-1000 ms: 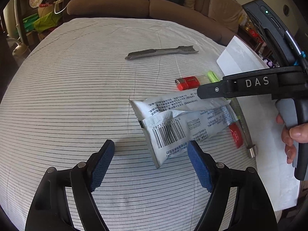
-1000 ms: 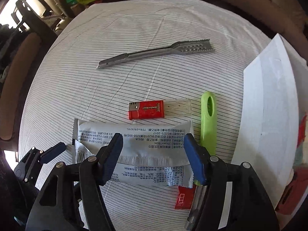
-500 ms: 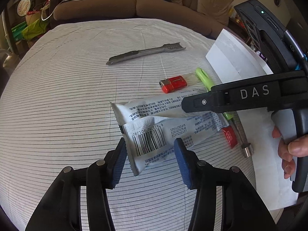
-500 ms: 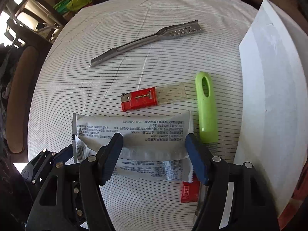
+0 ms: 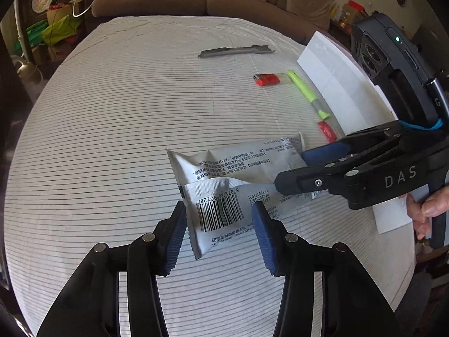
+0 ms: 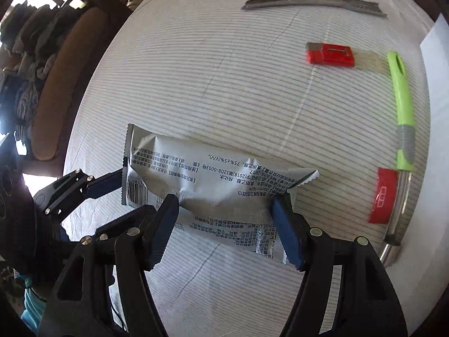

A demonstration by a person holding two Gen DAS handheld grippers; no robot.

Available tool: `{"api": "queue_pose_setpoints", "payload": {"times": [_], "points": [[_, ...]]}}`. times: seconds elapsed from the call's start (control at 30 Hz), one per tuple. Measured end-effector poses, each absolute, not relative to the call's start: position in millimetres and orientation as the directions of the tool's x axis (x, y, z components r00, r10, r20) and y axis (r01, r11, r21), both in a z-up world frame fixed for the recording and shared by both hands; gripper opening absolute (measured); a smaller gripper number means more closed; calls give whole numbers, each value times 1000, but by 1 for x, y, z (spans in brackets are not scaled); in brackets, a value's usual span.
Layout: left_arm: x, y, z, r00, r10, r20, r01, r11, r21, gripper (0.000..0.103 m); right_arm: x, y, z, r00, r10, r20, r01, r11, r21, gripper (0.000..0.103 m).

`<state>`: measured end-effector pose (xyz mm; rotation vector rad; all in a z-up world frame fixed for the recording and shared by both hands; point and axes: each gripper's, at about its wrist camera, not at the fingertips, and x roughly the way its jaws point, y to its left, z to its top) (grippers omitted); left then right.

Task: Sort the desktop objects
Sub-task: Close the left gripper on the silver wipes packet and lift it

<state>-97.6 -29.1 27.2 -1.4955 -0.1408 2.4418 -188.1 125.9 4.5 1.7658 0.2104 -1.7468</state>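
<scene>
A silver wipes packet (image 5: 224, 185) with a barcode is lifted above the striped tablecloth, held at both ends. My left gripper (image 5: 219, 230) is shut on its barcode end. My right gripper (image 6: 224, 224) is shut on its other end, which bulges between the blue pads; it also shows in the left wrist view (image 5: 306, 168). The packet (image 6: 207, 179) spans both grippers, and the left gripper (image 6: 112, 182) shows at its far end in the right wrist view.
On the cloth lie a red lighter (image 6: 331, 54), a green-handled peeler (image 6: 402, 106), a small red sachet (image 6: 384, 196) and grey metal tongs (image 6: 311, 2). A white paper sheet (image 5: 345, 84) lies at the right edge. A brown sofa (image 5: 174, 0) stands behind the table.
Both grippers have closed on the packet and lifted it left, away from the peeler and sachet, which now lie uncovered.
</scene>
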Motion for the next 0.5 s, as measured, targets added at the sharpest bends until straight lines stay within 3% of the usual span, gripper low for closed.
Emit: {"api": "queue_pose_setpoints", "payload": {"times": [0.1,0.4,0.5], "points": [[-80,-35,31,-439,224,-870,-211,-967,-143,48,-164,127,21,37,-320,-947,585,-761,280,64],[-76,-44,14,-421,261,-869,-167,-964,-208,49,-138,152,0,-14,-343,-939,503,-814,290,64],[-80,-37,15,-412,289,-864,-187,-955,-230,46,-137,158,-1,-57,-383,-922,500,-810,306,49]]}}
